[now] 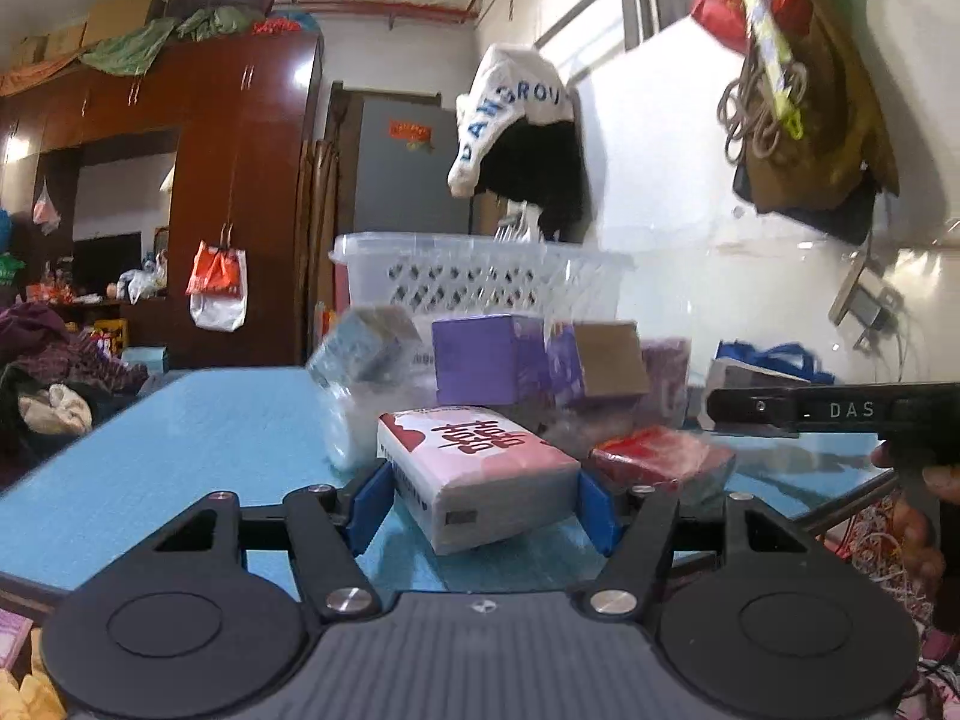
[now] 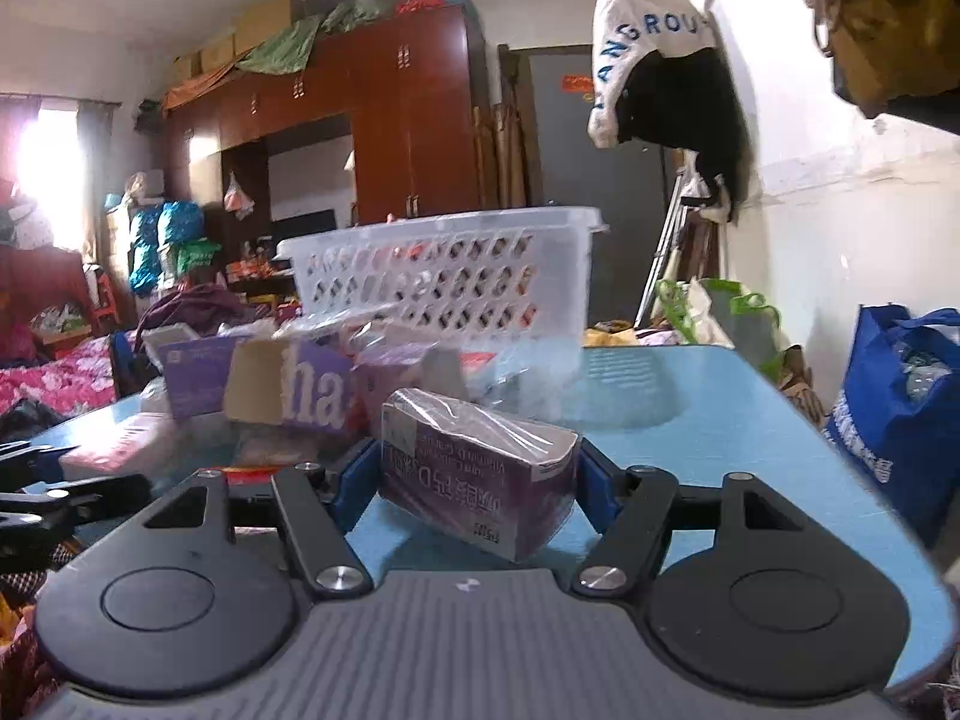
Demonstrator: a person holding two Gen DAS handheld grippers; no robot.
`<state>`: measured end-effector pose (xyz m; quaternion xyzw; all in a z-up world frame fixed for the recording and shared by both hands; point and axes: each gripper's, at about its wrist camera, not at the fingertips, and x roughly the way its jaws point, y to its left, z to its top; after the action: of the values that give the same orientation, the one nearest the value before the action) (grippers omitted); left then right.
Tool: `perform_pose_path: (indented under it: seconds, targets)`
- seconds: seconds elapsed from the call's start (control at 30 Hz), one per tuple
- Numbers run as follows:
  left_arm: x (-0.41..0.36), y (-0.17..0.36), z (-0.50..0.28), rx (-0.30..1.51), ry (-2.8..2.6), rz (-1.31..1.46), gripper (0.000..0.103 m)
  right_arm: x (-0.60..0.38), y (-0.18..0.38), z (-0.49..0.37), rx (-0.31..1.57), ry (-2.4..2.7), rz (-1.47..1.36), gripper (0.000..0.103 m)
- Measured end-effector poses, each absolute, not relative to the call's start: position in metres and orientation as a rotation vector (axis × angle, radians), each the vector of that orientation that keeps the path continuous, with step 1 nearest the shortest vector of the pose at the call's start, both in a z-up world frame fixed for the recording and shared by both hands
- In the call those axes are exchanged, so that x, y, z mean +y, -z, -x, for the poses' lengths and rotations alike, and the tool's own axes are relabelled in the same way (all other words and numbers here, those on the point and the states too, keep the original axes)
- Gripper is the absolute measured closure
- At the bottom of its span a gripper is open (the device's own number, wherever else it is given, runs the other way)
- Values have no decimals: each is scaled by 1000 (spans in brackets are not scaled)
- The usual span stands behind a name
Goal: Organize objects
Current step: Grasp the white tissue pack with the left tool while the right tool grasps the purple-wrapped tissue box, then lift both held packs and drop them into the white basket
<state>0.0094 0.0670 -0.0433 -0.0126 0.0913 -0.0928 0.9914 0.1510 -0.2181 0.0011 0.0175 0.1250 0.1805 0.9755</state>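
Cluttered bedroom, with a blue table point(image 1: 150, 456) carrying a heap of small boxes. Nearest in the left wrist view: left gripper point(image 1: 483, 501) with blue fingers point(image 1: 369, 507) set against both flanks of a pink-and-white box point(image 1: 480, 468), apparently clamped on it, long axis running from 5 toward 11 o'clock, near end lifted slightly off the table or tilted; hard to say which. Just beside it at 3 o'clock, a red packet point(image 1: 660, 456) in clear wrap. In the right wrist view: right gripper point(image 2: 477, 483) closed likewise on a dark purple box point(image 2: 474, 468) under shiny film, long axis skewed from 5 toward 10 o'clock, held between the blue fingers point(image 2: 354, 483). Farther on, at 12 o'clock from both pairs of fingers, a pile of purple cartons point(image 1: 480, 366), a tan cardboard flap and crumpled plastic. Beyond the pile, a white perforated basket point(image 1: 480, 282) standing on the table, rim above the cartons; contents not readable through the holes. Likely destination, judging by the task: basket straight ahead, over the pile, roughly equally far from either hand.
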Motion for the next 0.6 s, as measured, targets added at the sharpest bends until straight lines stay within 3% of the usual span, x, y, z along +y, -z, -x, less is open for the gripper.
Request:
perform_pose_path:
  seconds: [0.6]
  targets:
    - [85, 26, -19, 176, 161, 76, 44, -235, -9, -162, 257, -362, -81, 33]
